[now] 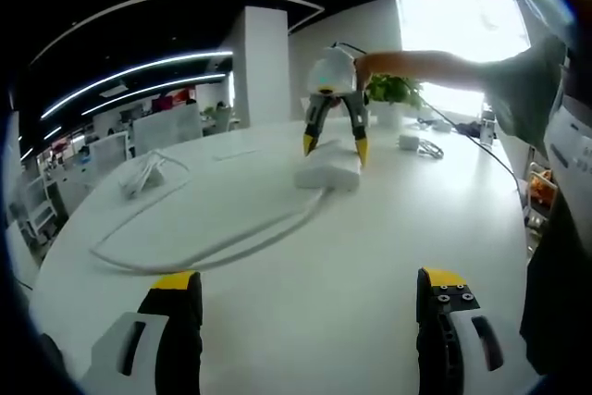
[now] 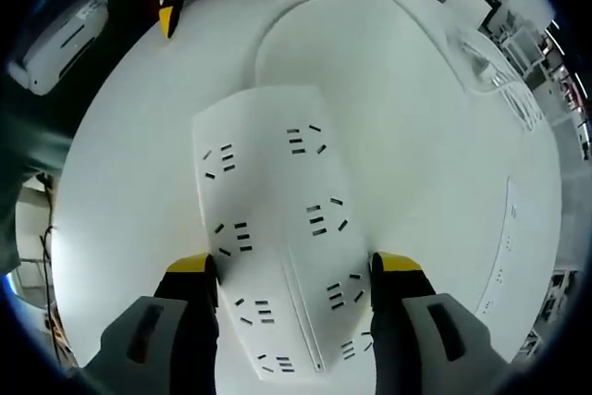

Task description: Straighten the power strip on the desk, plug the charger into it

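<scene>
Power strip [image 2: 282,238]: white, flat, smooth plastic with rows of dark socket slots, lying on white round worktop [image 2: 435,164]; its near end is cut off below. Right gripper [image 2: 294,270] jaws straddle it, contact unclear. White cable [image 1: 222,242] curves left across worktop. Left gripper [image 1: 310,289] jaws wide, empty. Charger [image 1: 141,178] far left, shape hard to make out.

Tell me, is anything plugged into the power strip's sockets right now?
No. In the right gripper view, every socket on the power strip shows bare slots, with the right gripper straddling it.
</scene>
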